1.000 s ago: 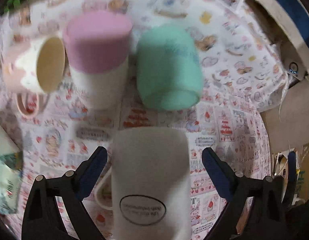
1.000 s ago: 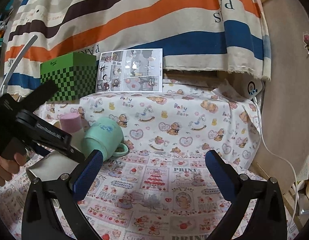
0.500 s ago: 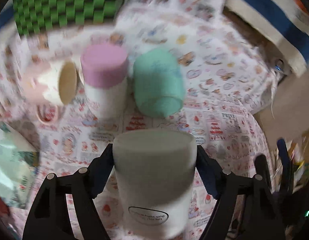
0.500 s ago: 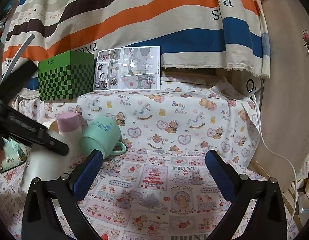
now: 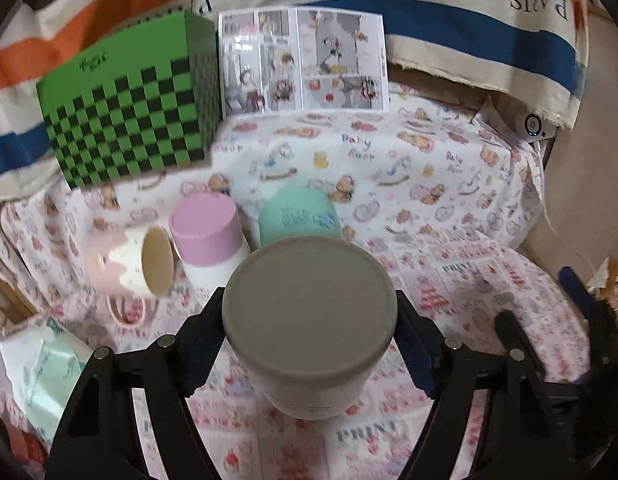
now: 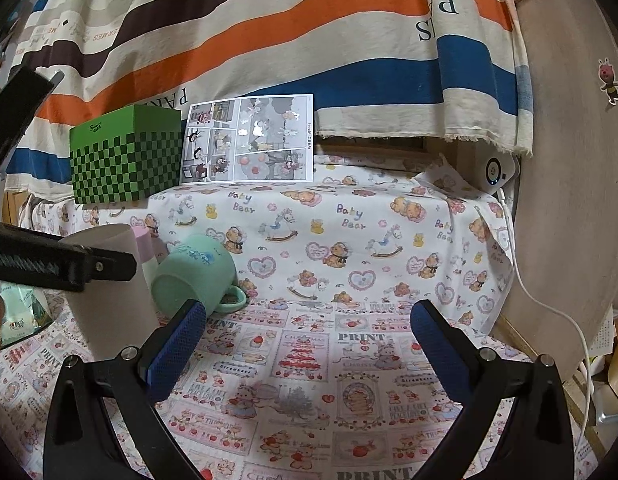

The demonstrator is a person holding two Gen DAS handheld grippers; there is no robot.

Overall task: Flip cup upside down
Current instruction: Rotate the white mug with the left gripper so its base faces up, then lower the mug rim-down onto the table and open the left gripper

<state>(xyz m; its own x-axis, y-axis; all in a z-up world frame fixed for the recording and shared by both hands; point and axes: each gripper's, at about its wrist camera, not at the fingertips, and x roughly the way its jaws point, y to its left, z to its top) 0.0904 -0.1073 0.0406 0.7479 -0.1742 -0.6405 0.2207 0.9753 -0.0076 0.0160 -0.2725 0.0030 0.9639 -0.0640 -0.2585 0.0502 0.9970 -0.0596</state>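
- Here, your left gripper (image 5: 309, 344) is clamped on the sides of the pale grey cylindrical mug (image 5: 309, 320), whose flat base faces the left wrist camera; in the right wrist view the mug stands near the left edge of the printed tablecloth (image 6: 309, 380).
- Your right gripper (image 6: 309, 344) hangs spread wide, holding nothing, well apart from the mug.
- Behind stand a pink-based white cup (image 5: 205, 240), a mint-green handled mug lying on its side (image 6: 193, 272) and a pink-and-cream mug tipped over (image 5: 129, 264).
- Judged step: the flip looks nearly done, base up.
- Next: settle the rim flat on the cloth, then part the jaws without nudging the neighbours.
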